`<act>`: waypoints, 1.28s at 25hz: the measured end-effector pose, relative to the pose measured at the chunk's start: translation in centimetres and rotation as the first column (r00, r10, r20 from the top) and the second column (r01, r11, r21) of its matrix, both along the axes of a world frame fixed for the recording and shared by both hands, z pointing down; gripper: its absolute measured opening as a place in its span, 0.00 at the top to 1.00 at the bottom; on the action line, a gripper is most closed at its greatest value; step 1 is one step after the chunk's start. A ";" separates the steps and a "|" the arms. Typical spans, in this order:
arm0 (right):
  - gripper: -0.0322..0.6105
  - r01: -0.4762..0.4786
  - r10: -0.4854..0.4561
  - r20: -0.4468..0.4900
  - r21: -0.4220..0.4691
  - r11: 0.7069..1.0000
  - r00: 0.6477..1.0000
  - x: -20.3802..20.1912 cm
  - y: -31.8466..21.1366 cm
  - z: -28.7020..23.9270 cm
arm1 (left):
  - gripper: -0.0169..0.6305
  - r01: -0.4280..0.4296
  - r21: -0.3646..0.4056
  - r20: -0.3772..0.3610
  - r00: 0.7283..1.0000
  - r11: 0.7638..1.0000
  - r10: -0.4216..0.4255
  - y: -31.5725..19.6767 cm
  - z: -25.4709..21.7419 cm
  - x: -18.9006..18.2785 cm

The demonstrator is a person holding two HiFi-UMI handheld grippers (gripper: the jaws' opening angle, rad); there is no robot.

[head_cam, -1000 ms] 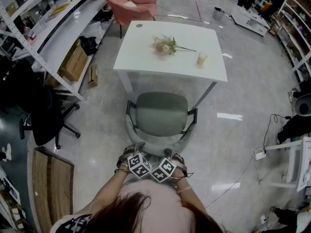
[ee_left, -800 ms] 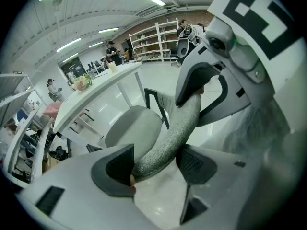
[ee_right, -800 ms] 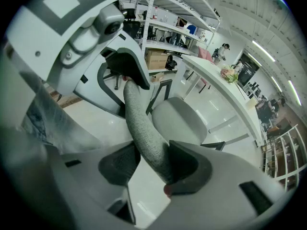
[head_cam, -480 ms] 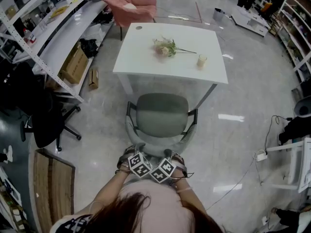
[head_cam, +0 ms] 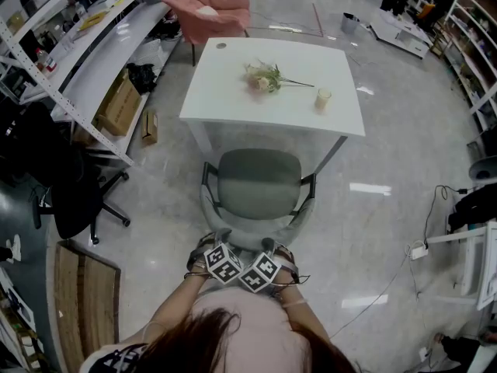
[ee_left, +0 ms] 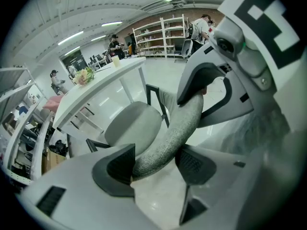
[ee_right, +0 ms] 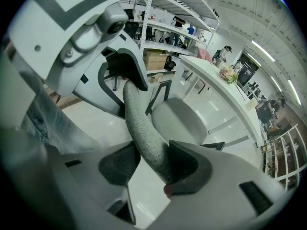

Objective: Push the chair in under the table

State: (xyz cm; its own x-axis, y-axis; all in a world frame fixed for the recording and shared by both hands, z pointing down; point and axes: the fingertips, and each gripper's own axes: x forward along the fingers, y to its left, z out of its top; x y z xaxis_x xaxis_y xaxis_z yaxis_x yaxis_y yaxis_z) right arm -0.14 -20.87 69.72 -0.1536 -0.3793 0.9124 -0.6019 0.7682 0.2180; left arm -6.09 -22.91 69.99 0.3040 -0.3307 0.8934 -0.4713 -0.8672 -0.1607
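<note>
A grey office chair [head_cam: 258, 183] stands on the floor facing a white table [head_cam: 233, 103], with its seat just short of the table's near edge. Both grippers sit side by side on the top rim of the chair's backrest [head_cam: 247, 235]. My left gripper [head_cam: 221, 243] [ee_left: 154, 164] is shut on the rim [ee_left: 170, 131], which runs between its dark pads. My right gripper [head_cam: 268, 247] [ee_right: 153, 164] is shut on the same rim [ee_right: 144, 128] a little further along. Each gripper view also shows the other gripper clasping the rim.
Flowers [head_cam: 264, 74] and a small cup [head_cam: 322, 95] lie on the table. A pink chair [head_cam: 210, 6] stands behind it. A black office chair [head_cam: 70, 185], a cardboard box [head_cam: 120, 99] and long shelving are at the left. Cables [head_cam: 411, 247] trail at the right.
</note>
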 end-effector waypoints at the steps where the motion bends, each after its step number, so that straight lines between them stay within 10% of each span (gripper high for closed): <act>1: 0.66 -0.001 0.001 0.000 -0.002 1.000 1.000 -0.1 -0.1 0.0 | 0.56 0.001 -0.003 -0.001 1.000 1.000 -0.001 -0.1 0.0 0.0; 32: 0.65 -0.006 0.006 -0.006 0.004 1.000 1.000 1.0 -5.6 0.0 | 0.56 -0.018 0.004 -0.007 1.000 1.000 0.018 -5.6 0.1 1.0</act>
State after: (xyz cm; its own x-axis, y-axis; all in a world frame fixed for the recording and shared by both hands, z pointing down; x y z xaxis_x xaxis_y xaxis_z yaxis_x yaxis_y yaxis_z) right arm 0.87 -26.50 69.75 -0.1458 -0.3835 0.9119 -0.6056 0.7635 0.2243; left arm -5.08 -28.49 70.10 0.3162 -0.3291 0.8898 -0.4568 -0.8748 -0.1612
